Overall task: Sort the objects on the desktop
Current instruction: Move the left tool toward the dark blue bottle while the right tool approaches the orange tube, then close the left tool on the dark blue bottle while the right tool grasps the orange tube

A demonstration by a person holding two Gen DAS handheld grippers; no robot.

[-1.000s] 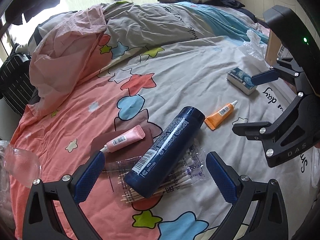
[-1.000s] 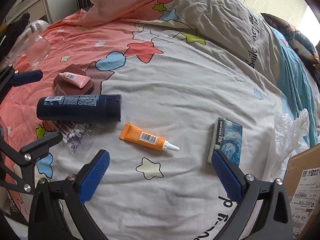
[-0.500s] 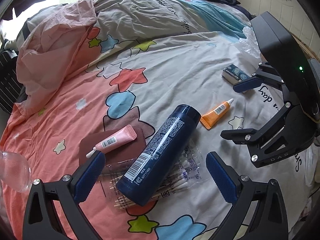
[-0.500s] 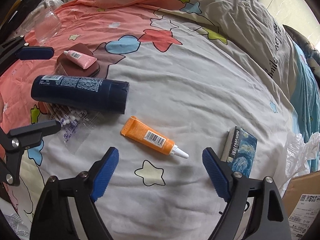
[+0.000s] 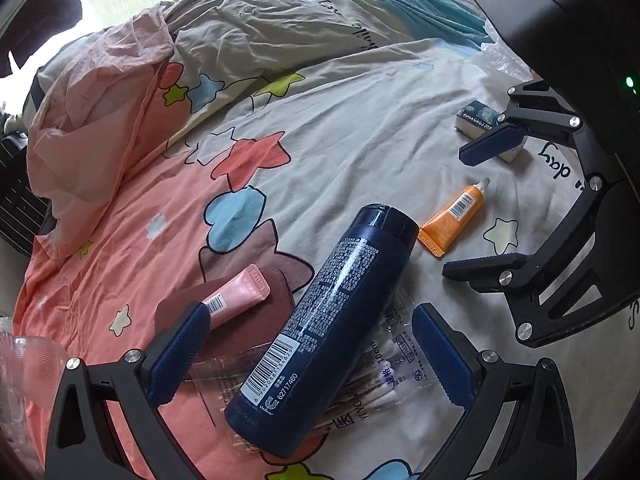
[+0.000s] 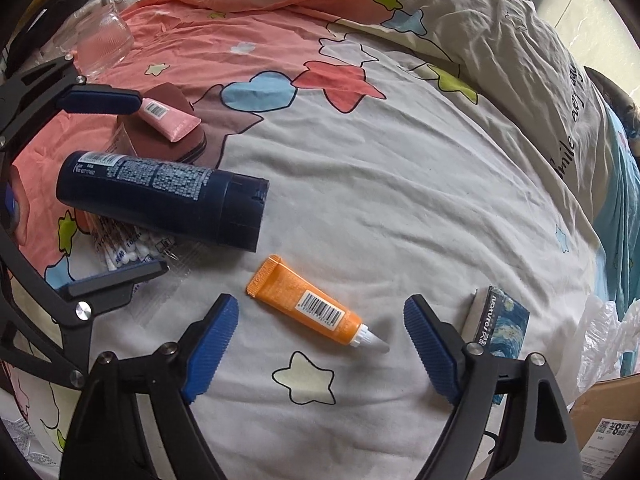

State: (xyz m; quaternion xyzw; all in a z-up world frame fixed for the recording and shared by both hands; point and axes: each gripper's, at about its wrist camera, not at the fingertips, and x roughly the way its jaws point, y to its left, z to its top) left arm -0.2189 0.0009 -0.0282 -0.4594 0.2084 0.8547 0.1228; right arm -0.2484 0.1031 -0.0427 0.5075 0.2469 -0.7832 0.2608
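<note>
Orange tube [image 6: 310,305] is seen lying on the bed [image 6: 400,184] between the spread fingers of the right tool [image 6: 320,344]; the dark bottle [image 5: 324,328] is framed by the released left tool [image 5: 308,356].

Glossy plastic bottle [image 5: 328,324] — on matt, creased cloth bedsheet [image 6: 400,184].

Bare sheet [image 6: 400,200] beyond orange tube [image 6: 308,306] open; navy bottle [image 6: 160,196] blocks left side.
</note>
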